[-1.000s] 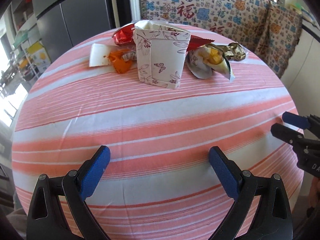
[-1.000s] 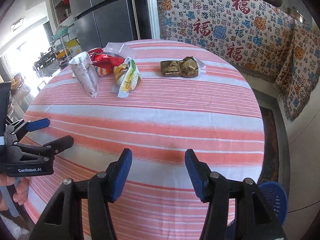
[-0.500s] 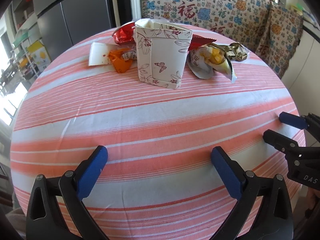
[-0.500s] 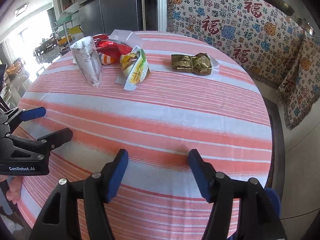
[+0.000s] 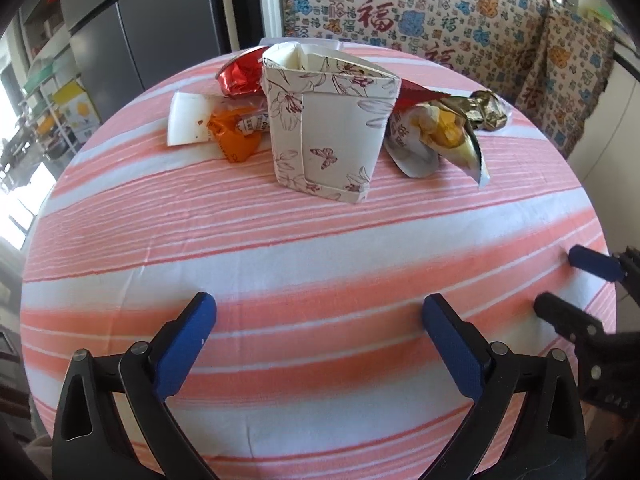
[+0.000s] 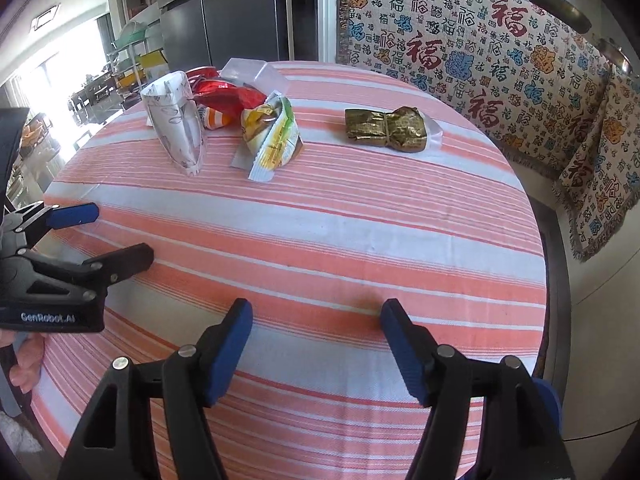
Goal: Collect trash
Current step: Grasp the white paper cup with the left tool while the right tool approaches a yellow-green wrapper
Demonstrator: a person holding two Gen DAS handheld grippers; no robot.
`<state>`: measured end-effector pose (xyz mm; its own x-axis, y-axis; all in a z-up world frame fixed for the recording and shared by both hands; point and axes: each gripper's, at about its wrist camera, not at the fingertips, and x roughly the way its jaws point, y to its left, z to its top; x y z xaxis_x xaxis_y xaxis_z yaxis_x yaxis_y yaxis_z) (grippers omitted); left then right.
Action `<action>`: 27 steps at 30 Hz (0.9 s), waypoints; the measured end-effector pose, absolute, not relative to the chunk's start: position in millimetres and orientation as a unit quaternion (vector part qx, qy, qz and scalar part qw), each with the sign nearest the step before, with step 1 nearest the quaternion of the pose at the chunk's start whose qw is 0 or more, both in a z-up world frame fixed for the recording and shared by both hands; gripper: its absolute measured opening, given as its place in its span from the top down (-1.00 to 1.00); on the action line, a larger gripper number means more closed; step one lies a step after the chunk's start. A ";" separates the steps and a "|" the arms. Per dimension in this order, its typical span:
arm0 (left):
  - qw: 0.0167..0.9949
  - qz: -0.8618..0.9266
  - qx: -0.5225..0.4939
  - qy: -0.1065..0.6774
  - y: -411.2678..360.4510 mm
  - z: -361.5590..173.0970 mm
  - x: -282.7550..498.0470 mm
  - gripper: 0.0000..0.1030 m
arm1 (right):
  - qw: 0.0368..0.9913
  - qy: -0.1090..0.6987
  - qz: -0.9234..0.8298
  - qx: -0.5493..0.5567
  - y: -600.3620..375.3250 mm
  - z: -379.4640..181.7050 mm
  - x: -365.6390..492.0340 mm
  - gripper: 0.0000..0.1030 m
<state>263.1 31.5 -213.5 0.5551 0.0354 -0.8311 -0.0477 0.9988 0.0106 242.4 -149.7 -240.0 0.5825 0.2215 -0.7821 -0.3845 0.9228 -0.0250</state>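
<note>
While both grippers hang over the near surface (image 6: 320, 240) with jaws spread and empty, the wrappers (image 6: 272, 136) lie well ahead beside the bag (image 5: 324, 128); the right gripper (image 6: 316, 320), just widened, looks nearer the gold packet (image 6: 386, 128).

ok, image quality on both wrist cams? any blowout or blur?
Left wrist: window at the left edge blown out, strong barrel bend, table soft in the middle, box sharp. Right wrist: window upper left blown out, wrappers readable, corners vignetted black.
</note>
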 end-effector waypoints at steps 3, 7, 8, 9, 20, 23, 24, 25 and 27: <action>0.885 0.036 -0.015 0.464 23.7 -208.9 285.5 -0.99 | 0.884 0.425 0.172 -0.097 -149.0 -239.9 243.5 -0.34; 0.887 0.077 -0.010 0.456 15.9 -213.9 321.7 -0.99 | 0.884 0.425 0.172 -0.097 -149.2 -239.8 243.5 -0.34; 0.886 0.087 -0.013 0.455 17.6 -215.9 327.4 -0.99 | 0.884 0.424 0.172 -0.097 -149.2 -239.9 243.4 -0.34; 0.885 0.094 -0.022 0.455 22.1 -216.0 330.6 -0.98 | 0.884 0.424 0.172 -0.097 -149.3 -240.0 243.2 -0.34; 0.876 0.126 -0.040 0.464 97.4 -217.0 270.7 -0.99 | 0.879 0.432 0.175 -0.101 -149.3 -239.8 244.6 -0.34; 0.877 0.105 -0.050 0.467 107.8 -217.8 265.9 -0.99 | 0.878 0.434 0.174 -0.100 -148.4 -239.8 245.4 -0.38; 0.879 0.091 -0.048 0.466 107.1 -218.2 266.4 -0.99 | 0.879 0.434 0.174 -0.100 -148.3 -239.7 245.5 -0.39; 0.882 0.075 -0.043 0.462 103.7 -217.5 268.5 -0.99 | 0.879 0.433 0.174 -0.101 -148.5 -239.6 245.5 -0.39; 0.888 0.018 -0.030 0.458 89.9 -216.5 273.2 -0.99 | 0.880 0.431 0.174 -0.100 -148.7 -239.9 244.7 -0.40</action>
